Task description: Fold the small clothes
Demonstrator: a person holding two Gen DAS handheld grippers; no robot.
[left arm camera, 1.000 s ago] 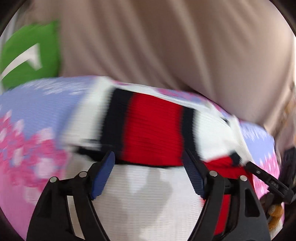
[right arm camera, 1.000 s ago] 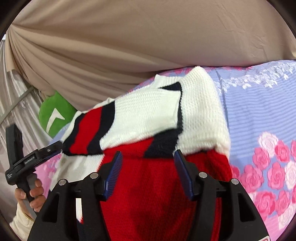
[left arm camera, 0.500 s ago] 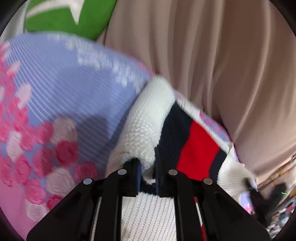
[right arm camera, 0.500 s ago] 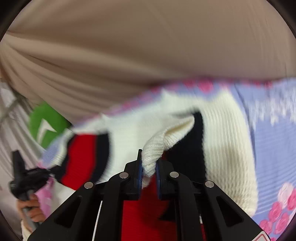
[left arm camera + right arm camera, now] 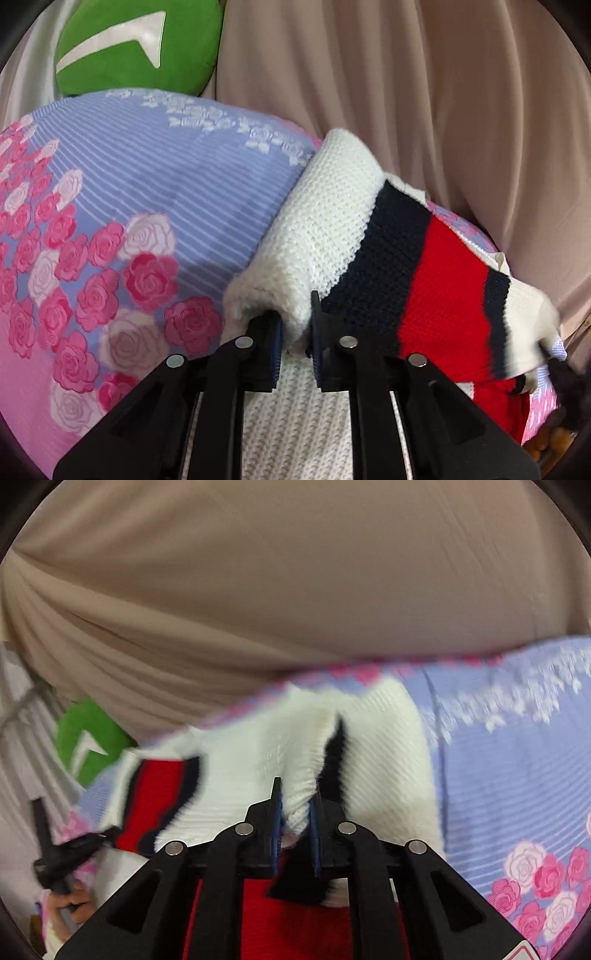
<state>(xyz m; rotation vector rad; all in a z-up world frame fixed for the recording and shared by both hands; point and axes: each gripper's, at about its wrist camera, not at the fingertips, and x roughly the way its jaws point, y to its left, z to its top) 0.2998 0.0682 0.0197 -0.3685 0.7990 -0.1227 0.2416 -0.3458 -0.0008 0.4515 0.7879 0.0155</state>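
Observation:
A knitted sweater (image 5: 332,229) in white, navy and red lies on a flowered bedsheet (image 5: 147,177). My left gripper (image 5: 297,325) pinches a fold of its white knit at the left edge. The pads press on the cloth while the jaws are opening slightly. In the right wrist view my right gripper (image 5: 295,812) is shut on a raised white fold of the sweater (image 5: 251,760), with red knit below it. At the far left of that view, a person's hand (image 5: 70,904) grips the other gripper's handle beside the sweater's striped part.
A beige curtain (image 5: 406,92) hangs close behind the bed's far edge and also fills the top of the right wrist view (image 5: 295,572). A green cushion (image 5: 136,44) with a white mark sits at the back left. Bare bedsheet (image 5: 498,775) stretches to the right of the sweater.
Both grippers went from wide open over the sweater to shut on folds of its knit. The left view swung left onto the sheet. The pinched folds now stand raised.

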